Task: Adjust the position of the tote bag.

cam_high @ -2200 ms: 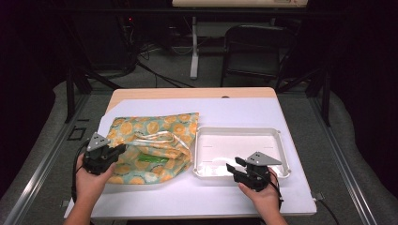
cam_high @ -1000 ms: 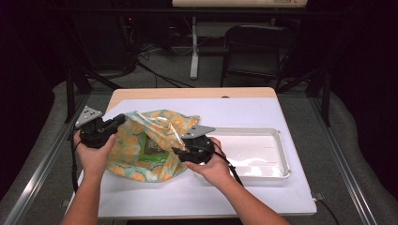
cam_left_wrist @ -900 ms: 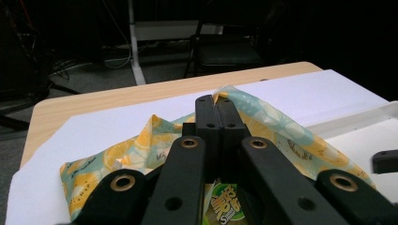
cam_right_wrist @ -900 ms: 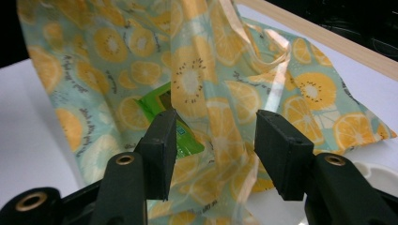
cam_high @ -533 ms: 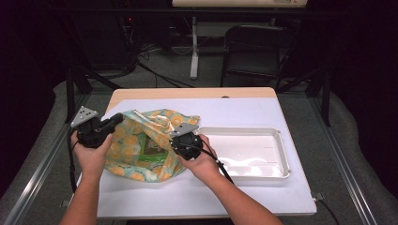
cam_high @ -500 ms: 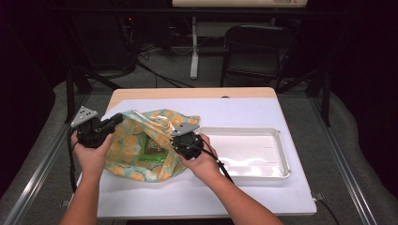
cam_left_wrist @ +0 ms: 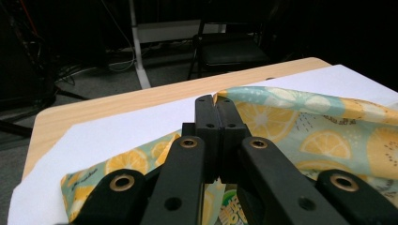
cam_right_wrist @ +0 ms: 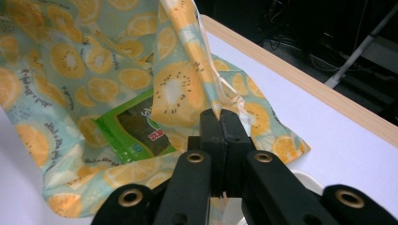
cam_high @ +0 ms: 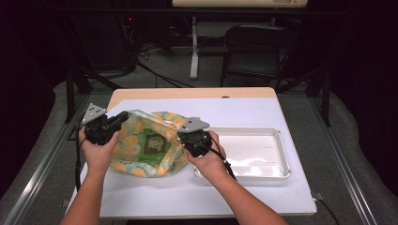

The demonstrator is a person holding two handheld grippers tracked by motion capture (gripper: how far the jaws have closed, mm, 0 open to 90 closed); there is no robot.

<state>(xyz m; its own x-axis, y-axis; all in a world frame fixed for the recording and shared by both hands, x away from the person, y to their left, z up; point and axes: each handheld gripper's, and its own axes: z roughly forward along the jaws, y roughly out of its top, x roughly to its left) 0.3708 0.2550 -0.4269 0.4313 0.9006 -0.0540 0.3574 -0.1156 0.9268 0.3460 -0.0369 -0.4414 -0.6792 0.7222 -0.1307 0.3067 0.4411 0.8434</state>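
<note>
Bare table (cam_high: 244, 112) beyond the bag (cam_high: 136, 150); white tray (cam_high: 277, 140) just right.

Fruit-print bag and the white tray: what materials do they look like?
Fruit-print bag: thin, soft plastic film, probably; it creases, drapes, and a green packet shows inside the opened mouth. White tray: rigid plastic, likely; glossy finish, moulded raised rim.

A wooden tabletop (cam_high: 141, 93) stands in a dim room, most of its surface covered by a white sheet (cam_high: 244, 115) that leaves a bare wood strip along the far edge. On the right half of the sheet lies a shallow white plastic tray (cam_high: 277, 157), rectangular with rounded corners. Beyond the tabletop a black chair (cam_high: 256, 47) sits on grey floor, next to a white stand leg (cam_high: 194, 51) and a tangle of dark cables (cam_high: 150, 54). Metal rails (cam_high: 42, 159) run along both sides.
</note>
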